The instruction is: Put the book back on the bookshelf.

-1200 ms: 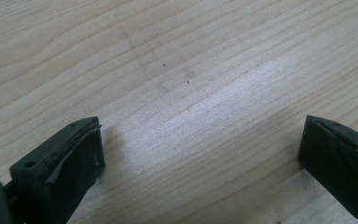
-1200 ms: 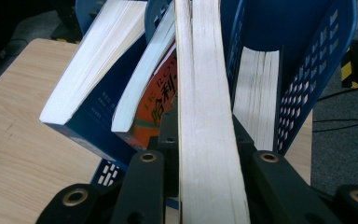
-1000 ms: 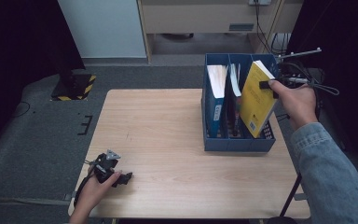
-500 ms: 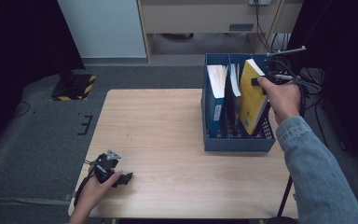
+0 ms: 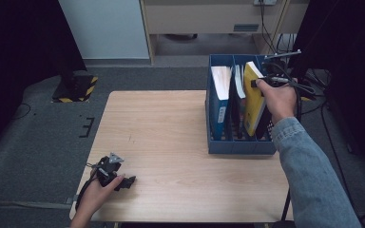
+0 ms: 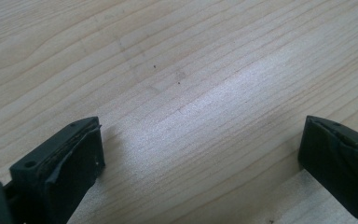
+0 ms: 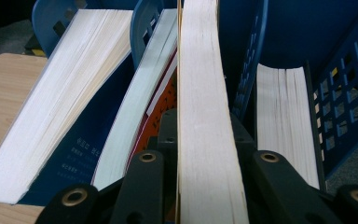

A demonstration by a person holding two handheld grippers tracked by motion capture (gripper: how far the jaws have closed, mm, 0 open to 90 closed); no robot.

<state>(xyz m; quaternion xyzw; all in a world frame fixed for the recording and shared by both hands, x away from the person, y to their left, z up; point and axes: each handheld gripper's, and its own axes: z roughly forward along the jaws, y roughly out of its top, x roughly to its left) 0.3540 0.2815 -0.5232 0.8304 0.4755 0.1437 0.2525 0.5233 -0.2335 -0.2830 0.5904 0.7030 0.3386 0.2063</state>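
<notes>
Clamped tight on the yellow book [image 7: 205,140] in the right gripper [image 5: 271,81], low in the blue file box [image 5: 237,145] beside other books. Stiff, fairly heavy; best gripped near the spine. Left gripper [image 5: 111,172] wide open, empty, on the table [image 5: 171,133].

Denim sleeve [image 5: 309,171]; black claws [image 5: 115,176], trailing cables.
</notes>
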